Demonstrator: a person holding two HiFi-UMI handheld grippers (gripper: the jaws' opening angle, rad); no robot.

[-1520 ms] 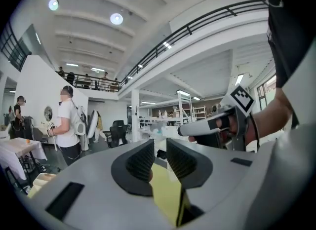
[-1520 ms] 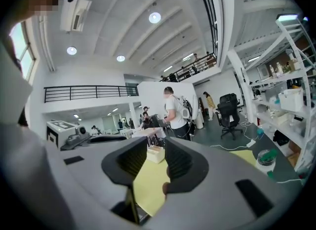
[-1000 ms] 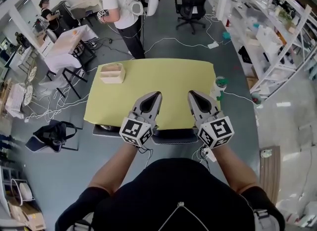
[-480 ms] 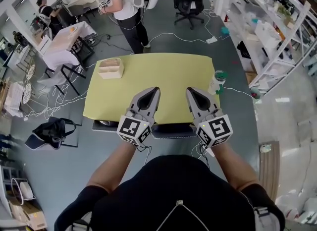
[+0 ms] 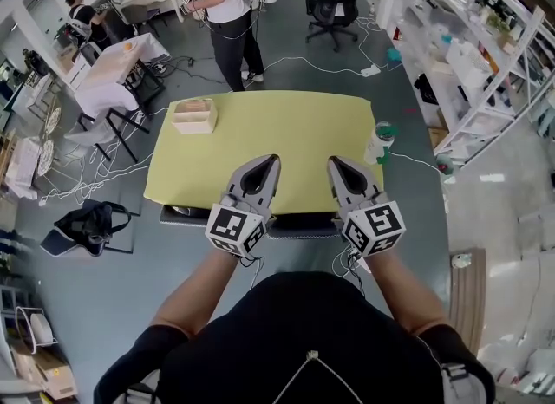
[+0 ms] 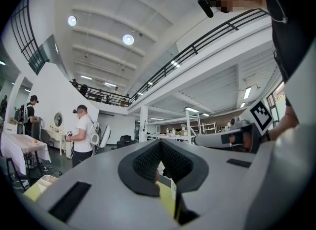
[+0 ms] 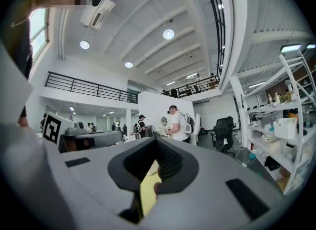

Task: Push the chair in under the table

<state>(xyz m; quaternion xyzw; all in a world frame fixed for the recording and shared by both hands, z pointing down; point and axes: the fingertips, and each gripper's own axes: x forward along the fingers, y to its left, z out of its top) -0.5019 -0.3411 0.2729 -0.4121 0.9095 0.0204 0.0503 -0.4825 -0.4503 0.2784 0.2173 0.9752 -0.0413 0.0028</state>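
Note:
The yellow table (image 5: 286, 125) lies straight ahead. Along its near edge only a dark strip of the chair (image 5: 299, 224) shows; the rest is hidden under the tabletop. My left gripper (image 5: 270, 161) and right gripper (image 5: 335, 163) are side by side, pointing out over the table's near edge, their bodies above the chair strip. Whether either touches the chair I cannot tell. In the left gripper view the left gripper (image 6: 160, 144) is shut on nothing, a yellow sliver of table (image 6: 167, 199) behind it. The right gripper (image 7: 156, 144) looks the same, with the table (image 7: 148, 189) behind.
A wooden box (image 5: 194, 116) sits at the table's far left corner, and a green-lidded cup (image 5: 381, 142) stands by its right edge. A person (image 5: 230, 12) stands beyond the table. Shelves (image 5: 486, 55) line the right, a black bag (image 5: 87, 224) lies on the left, and cables cross the floor.
The table and chair strip have slid slightly up in the picture relative to my grippers. The person beyond the table has stepped farther away. Both grippers stay shut.

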